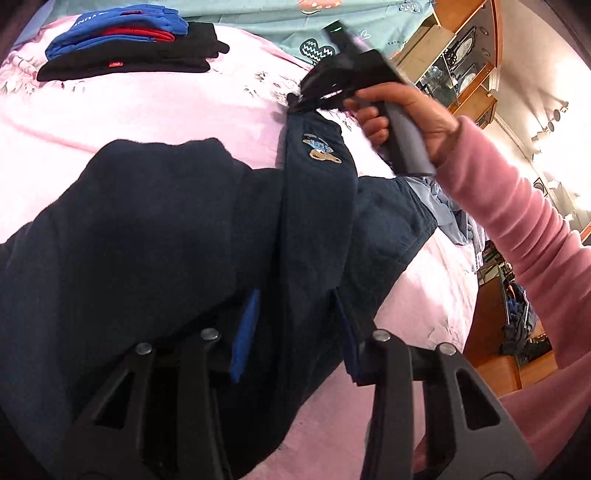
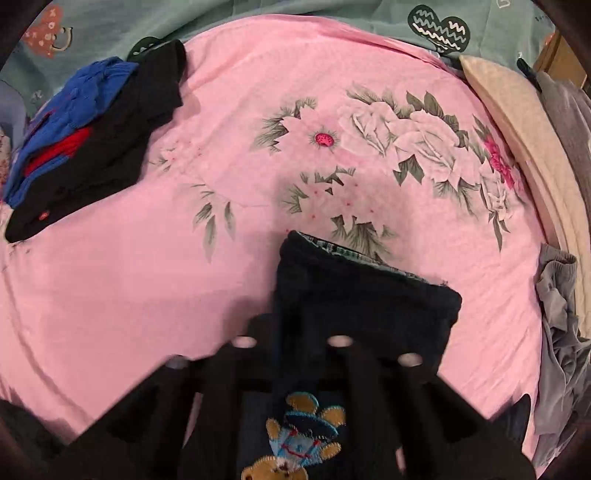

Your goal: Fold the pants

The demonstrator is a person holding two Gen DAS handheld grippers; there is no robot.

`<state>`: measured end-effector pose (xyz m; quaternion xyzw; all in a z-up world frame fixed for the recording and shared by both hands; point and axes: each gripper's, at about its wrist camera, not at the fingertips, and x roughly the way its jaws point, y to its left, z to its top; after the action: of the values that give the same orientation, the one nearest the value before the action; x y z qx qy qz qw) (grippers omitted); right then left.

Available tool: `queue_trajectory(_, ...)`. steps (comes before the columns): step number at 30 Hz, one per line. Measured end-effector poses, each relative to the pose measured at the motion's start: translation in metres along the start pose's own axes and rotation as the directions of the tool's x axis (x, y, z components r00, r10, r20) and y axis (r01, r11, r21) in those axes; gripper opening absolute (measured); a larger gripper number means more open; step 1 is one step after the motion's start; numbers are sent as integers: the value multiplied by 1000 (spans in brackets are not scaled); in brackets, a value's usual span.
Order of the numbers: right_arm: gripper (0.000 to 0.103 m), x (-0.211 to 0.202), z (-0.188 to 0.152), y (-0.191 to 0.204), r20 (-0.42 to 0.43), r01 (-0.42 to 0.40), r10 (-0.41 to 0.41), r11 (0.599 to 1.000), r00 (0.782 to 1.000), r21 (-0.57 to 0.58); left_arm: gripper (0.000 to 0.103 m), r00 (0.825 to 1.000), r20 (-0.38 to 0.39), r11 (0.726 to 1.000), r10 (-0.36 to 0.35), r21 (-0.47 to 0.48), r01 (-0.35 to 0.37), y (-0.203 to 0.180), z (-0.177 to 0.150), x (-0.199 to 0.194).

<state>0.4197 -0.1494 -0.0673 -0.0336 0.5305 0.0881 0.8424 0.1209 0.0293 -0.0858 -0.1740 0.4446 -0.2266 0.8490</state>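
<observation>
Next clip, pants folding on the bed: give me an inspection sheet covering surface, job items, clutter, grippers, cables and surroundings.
Surface: pink floral bedspread, with a teal printed sheet beyond it.
Job's things: navy pants with a bear patch, partly bunched, one end stretched out across the bed.
Clutter: folded stack of black, blue and red clothes at far left; grey garments and a beige pillow at right.
Grippers: left gripper has navy fabric between its fingers; right gripper is shut on the pants' far end, held by a hand in a pink sleeve.
Cables: nothing seen.
Surroundings: wooden glass-front cabinet.
</observation>
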Motion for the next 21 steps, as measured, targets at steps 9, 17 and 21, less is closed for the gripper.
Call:
queue_trajectory(9,5,-175,-29,-101,403,-536,480,843,779,32,40,994,22,989,104,99,-105,-22,-1,2)
queue_trajectory(17,6,-110,-202,-244,376,-588,468,736,800,335,40,995,22,983,94,154,-96,-31,-3,5)
queue_trajectory(21,22,-75,-238,-261,315,-607,519,667,794,432,43,995,14,982,97,164,-98,-31,-3,7)
